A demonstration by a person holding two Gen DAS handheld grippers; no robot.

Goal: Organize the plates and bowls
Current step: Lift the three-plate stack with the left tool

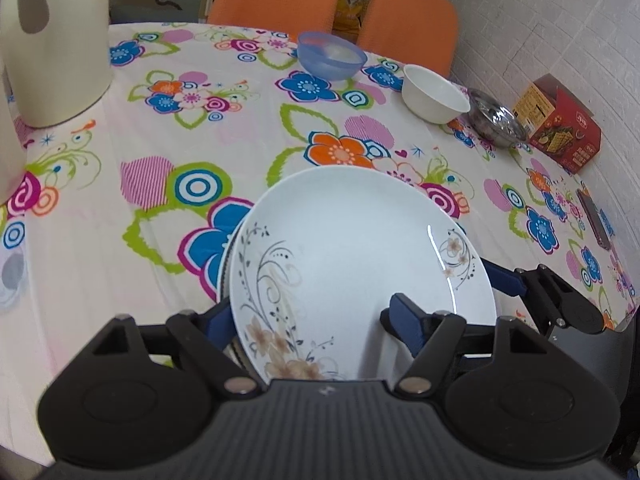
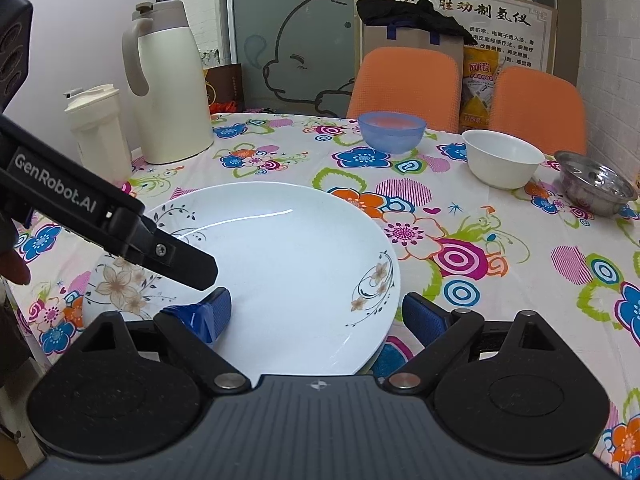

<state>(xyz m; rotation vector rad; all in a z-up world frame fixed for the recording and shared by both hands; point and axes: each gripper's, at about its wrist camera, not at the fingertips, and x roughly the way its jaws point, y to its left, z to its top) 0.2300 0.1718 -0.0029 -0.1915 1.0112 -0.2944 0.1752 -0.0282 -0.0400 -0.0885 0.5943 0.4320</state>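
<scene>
Floral tablecloth (image 1: 100,264), both tools low, left tool (image 1: 316,316) and right tool (image 2: 316,312) spread wide around plate (image 1: 352,240)

Floral-clothed table (image 2: 500,248): plate stack (image 2: 288,264), blue bowl (image 2: 391,130), white bowl (image 2: 502,157), steel bowl (image 2: 596,188), thermos (image 2: 166,88), perhaps phone (image 1: 596,220).

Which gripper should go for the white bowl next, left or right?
Right, probably. The white bowl stands to the right of the plate, on the right gripper's side. The left gripper sits at the plate's left side, its fingers straddling the rim.
</scene>
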